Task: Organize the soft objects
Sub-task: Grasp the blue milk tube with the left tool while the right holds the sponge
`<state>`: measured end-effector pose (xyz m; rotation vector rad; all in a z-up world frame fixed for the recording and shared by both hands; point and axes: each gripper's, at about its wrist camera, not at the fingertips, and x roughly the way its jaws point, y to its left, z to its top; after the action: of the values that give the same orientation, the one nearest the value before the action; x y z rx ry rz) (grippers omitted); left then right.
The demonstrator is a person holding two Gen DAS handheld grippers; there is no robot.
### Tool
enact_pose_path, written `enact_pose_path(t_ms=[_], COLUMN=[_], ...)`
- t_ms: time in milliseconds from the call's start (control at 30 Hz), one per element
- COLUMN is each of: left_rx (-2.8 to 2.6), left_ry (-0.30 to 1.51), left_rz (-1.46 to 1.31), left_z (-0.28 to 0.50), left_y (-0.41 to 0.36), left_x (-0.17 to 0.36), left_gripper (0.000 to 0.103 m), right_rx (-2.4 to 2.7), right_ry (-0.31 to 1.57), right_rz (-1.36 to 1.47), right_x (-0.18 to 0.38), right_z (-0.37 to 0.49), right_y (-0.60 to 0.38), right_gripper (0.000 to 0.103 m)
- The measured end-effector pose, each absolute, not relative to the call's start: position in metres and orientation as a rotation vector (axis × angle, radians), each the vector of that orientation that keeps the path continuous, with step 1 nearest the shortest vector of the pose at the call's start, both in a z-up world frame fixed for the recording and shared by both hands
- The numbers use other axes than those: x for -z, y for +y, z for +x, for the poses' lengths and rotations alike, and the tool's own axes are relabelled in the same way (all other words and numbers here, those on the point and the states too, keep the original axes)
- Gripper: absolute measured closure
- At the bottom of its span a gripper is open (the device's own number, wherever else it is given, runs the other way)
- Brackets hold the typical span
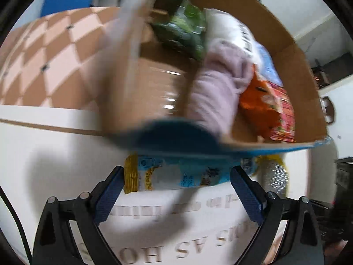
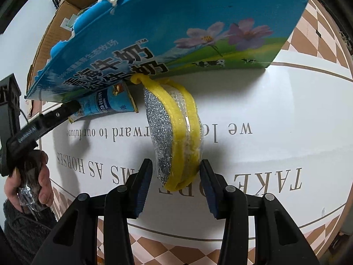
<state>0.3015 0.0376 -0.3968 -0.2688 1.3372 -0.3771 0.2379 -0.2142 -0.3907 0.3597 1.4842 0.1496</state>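
R tool [image 2: 176, 176] open round sponge pack [image 2: 176, 137]; L tool [image 1: 176, 183] open by pouch [image 1: 167, 174].

boxes: 1 [image 2: 167, 28]
sponges: 2, yellow, wrapped together [image 2: 176, 137]
blue-and-yellow packets: 1 [image 1: 172, 176]
items in box: at least 5, blurred
grippers: 2 [image 1: 176, 190] [image 2: 176, 185]

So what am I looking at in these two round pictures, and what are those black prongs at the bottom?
A person carries one hand-held gripper per hand; each has a fisheye camera looking along its two fingers. The left hand-held gripper is open, facing a blue-and-yellow snack packet beside a cardboard milk box that holds a pink cloth, an orange packet and a green one. The right hand-held gripper is open around the wrapped yellow sponges on the white printed mat. Nothing is gripped yet.
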Motion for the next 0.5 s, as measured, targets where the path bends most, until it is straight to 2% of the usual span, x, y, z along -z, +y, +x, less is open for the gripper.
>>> enact_pose_path(t_ms=[133,300,500], left_rx=[0.597,0.756,0.561], left_ry=[1.373,1.409,1.182], left_rz=[-0.275,-0.046,0.424], left_z=[0.293,0.262,0.228], left_y=[0.002,-0.043,-0.067], left_x=[0.399,0.387,0.359], left_gripper=[0.007,0.007,0.007], right_rx=[-0.155,-0.167,-0.161], right_ry=[1.494,1.51,1.507], right_rz=[0.36,0.362,0.36], right_x=[0.39,0.391,0.389], right_z=[0.237,0.239,0.236], right_y=[-0.219,-0.231,-0.249], right_gripper=[0.056,0.056,0.056])
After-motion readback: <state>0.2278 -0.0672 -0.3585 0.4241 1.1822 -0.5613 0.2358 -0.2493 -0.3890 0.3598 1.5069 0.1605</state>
